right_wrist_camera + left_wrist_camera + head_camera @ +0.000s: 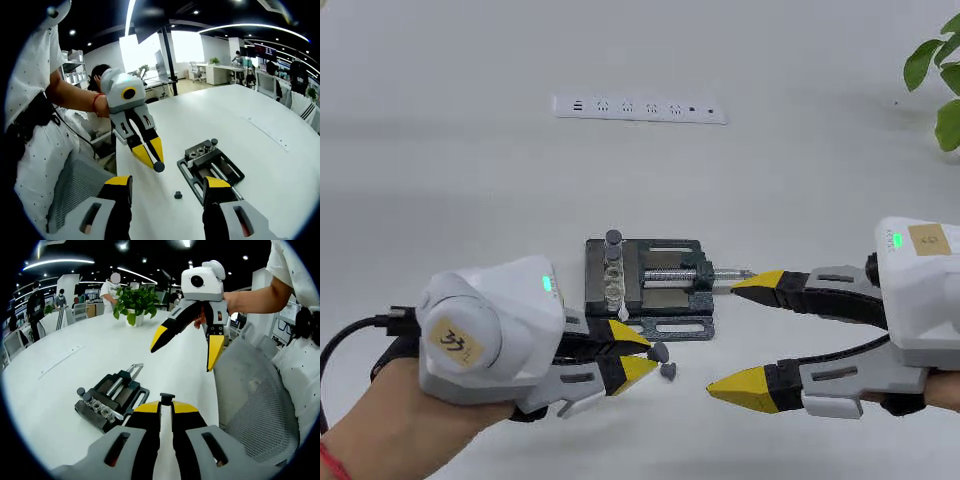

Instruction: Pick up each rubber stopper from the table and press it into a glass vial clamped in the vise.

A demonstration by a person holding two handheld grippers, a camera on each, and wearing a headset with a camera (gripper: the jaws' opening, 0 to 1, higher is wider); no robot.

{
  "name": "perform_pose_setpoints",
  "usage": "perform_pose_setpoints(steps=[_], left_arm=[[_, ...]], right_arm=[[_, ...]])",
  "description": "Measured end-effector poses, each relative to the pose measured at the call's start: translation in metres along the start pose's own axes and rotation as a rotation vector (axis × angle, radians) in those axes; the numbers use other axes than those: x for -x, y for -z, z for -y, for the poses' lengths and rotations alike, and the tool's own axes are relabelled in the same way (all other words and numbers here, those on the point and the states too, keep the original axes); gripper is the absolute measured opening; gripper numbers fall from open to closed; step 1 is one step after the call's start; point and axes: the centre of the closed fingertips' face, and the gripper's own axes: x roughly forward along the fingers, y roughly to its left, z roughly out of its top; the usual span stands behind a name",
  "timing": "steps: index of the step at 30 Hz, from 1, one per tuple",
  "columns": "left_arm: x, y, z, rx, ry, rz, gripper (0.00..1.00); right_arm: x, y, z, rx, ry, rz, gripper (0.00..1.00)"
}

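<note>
pwr strip [640, 108] flat, back ctr | plant [920, 65] far R | mesh chair [250, 390] by bench

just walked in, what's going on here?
A person works two handheld grippers. The left gripper is shut on a dark grey rubber stopper, in front of the black bench vise clamping a row of clear glass vials; at least one is already stoppered. Another grey stopper lies on the white table. The right gripper hangs open beside the vise.

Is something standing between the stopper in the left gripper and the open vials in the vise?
Nothing visible does. The left gripper holds the stopper close beside the vise, with its open vials free above. The right gripper, open, is off to the side.
</note>
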Motion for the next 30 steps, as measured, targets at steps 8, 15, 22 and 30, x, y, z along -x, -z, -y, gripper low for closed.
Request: perform_pose_setpoints(steps=[8, 15, 22, 30], left_arm=[[0.015, -0.011, 0.009, 0.015, -0.012, 0.032, 0.04], [0.018, -0.012, 0.016, 0.012, -0.010, 0.034, 0.04], [0.020, -0.017, 0.021, 0.011, -0.011, 0.047, 0.04], [0.021, -0.022, 0.021, 0.002, -0.009, 0.056, 0.04]], right_arm=[[-0.008, -0.016, -0.012, 0.053, -0.041, -0.014, 0.39], [-0.014, -0.026, -0.026, 0.099, -0.100, -0.017, 0.24], [-0.018, -0.024, -0.040, 0.108, -0.162, -0.042, 0.15], [-0.019, -0.020, -0.043, 0.115, -0.174, -0.063, 0.13]])
